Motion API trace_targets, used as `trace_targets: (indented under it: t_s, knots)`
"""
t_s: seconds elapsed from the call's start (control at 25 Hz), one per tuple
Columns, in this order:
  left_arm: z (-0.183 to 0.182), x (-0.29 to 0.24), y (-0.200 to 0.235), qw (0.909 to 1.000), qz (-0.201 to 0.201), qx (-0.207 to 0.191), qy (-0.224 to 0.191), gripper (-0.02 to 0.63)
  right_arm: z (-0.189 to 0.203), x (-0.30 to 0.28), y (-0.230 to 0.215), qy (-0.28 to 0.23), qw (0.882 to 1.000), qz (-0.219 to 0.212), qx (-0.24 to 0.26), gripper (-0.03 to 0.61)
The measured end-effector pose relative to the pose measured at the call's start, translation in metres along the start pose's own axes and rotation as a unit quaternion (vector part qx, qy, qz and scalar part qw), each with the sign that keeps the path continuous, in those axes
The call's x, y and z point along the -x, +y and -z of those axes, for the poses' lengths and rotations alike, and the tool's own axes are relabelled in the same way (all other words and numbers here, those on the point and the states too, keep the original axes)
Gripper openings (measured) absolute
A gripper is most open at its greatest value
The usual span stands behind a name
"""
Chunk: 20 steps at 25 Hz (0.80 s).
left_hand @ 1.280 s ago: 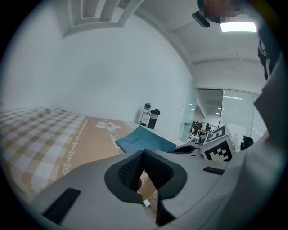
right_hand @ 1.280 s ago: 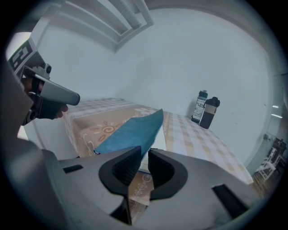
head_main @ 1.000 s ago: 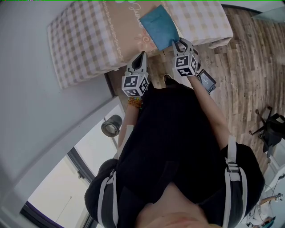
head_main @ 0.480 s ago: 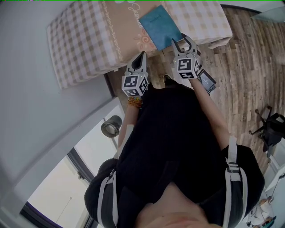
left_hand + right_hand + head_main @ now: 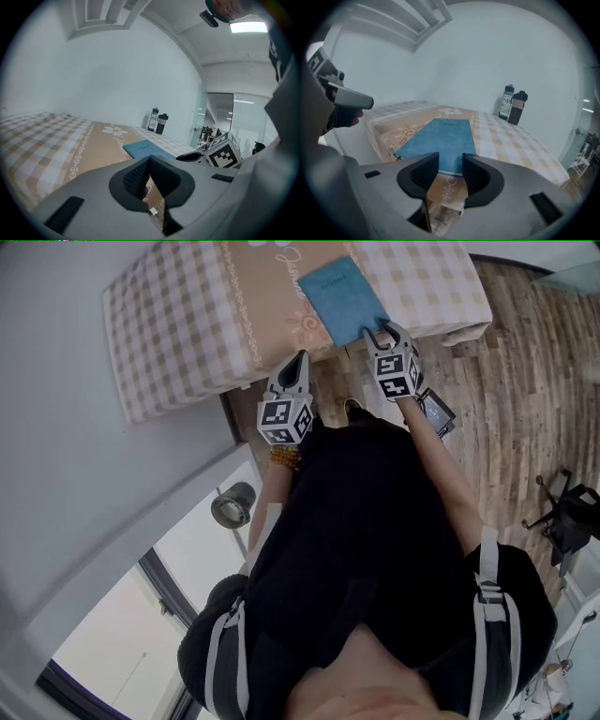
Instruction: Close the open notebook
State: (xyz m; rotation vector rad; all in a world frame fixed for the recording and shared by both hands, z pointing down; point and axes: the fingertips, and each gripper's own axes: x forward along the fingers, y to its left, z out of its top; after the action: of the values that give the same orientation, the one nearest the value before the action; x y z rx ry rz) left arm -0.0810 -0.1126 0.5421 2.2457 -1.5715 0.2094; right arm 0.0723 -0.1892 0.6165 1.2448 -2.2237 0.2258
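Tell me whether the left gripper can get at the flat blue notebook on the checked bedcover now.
Probably yes. Only bare checked bedcover lies between the left gripper, jaws shut, and the flat blue notebook ahead to its right.

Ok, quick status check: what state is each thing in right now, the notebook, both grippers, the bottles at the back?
Blue soft-cover notebook: closed, lying flat on the checked bed cover.
Left gripper: jaws together, empty.
Right gripper: jaws apart and closing, nothing between them; the notebook's near edge lies just ahead.
Labelled bottle: upright, capped.
Dark bottle: upright, capped.
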Motion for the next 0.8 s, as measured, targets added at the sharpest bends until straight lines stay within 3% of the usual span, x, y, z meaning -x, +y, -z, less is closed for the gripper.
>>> trace_targets:
  t_s: [0.36,0.56,0.8]
  knots:
    - [-0.006,0.000,-0.001,0.9999,-0.001,-0.005,-0.010,0.015,-0.013,0.009,0.000,-0.024,1.000,-0.005,-0.007,0.163]
    - [-0.019,-0.001,-0.002,0.9993,-0.006,-0.025,-0.028,0.015,-0.055,0.030,0.008,-0.094,0.995,-0.011,0.002,0.164]
    - [-0.042,0.001,-0.007,0.9949,-0.023,-0.074,-0.065,0.015,-0.107,0.059,0.035,-0.196,0.979,-0.048,0.024,0.159]
